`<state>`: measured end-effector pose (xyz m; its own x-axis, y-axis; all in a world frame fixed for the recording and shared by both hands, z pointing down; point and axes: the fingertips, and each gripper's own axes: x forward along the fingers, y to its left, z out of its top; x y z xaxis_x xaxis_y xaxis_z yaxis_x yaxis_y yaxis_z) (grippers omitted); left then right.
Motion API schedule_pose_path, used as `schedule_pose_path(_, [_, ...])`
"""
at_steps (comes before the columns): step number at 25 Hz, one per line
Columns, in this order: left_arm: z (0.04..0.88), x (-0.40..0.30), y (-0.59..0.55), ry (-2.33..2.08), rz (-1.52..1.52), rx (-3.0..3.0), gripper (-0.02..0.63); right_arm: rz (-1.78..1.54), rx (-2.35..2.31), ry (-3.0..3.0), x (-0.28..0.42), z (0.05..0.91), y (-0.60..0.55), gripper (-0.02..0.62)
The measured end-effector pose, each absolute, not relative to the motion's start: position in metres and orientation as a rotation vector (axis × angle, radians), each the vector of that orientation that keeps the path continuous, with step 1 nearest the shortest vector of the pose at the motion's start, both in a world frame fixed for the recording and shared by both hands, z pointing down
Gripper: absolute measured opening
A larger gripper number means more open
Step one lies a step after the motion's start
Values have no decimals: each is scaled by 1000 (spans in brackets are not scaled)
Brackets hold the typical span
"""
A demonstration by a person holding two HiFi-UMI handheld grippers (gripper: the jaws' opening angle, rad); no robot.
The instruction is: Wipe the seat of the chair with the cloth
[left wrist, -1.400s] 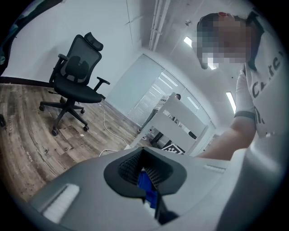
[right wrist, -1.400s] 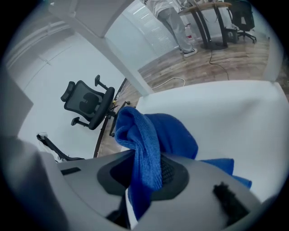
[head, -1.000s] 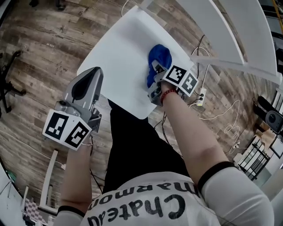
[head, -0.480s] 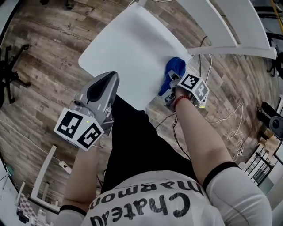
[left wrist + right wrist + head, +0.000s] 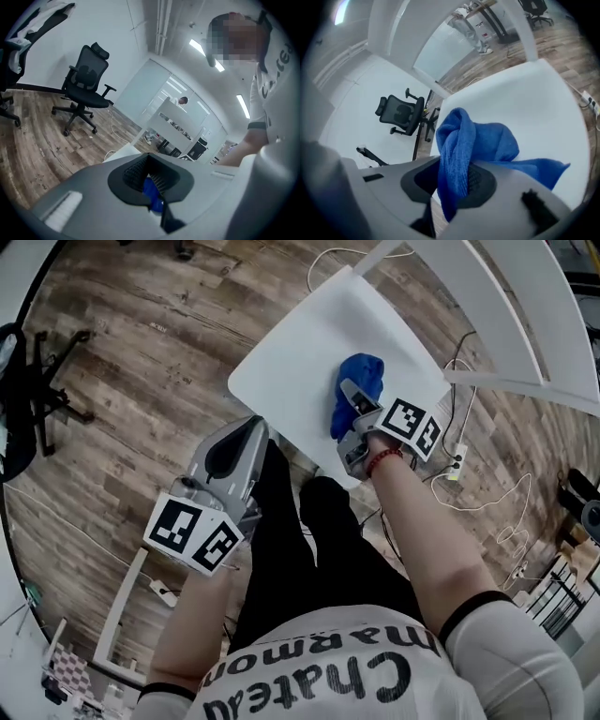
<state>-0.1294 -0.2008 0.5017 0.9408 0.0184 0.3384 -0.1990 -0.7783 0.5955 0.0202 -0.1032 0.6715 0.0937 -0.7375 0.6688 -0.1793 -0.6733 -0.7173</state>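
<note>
The white chair seat [image 5: 300, 352] lies ahead of me, its backrest [image 5: 497, 306] at the upper right. A crumpled blue cloth [image 5: 356, 390] rests on the right half of the seat. My right gripper [image 5: 352, 413] is shut on the cloth and presses it to the seat. In the right gripper view the cloth [image 5: 473, 140] bulges up between the jaws of the right gripper [image 5: 452, 178], with the seat [image 5: 525, 103] behind it. My left gripper [image 5: 234, 451] hovers off the seat's near edge, shut and holding nothing. In the left gripper view, the left gripper [image 5: 149, 176] points toward the cloth [image 5: 152, 190].
Wood-plank floor surrounds the chair. Cables and a power strip [image 5: 457, 460] lie on the floor to the right. A black office chair [image 5: 86, 89] stands further off, and a black chair base [image 5: 47, 390] at the left. The person's black-trousered legs [image 5: 300, 540] stand against the seat's front.
My right gripper dragged the cloth out to the seat's right edge, then back toward the middle. The left gripper stayed shut by the seat's near edge.
</note>
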Motion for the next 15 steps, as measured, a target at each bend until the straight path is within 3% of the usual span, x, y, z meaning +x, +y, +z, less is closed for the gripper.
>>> schedule_pose_path(7, [519, -166, -266, -83, 504, 2404, 5, -1626, -1861, 1037, -17, 682, -243, 86])
schedule_pose_path(15, [522, -172, -315, -115, 445, 2390, 5, -1670, -1925, 973, -17, 703, -267, 86])
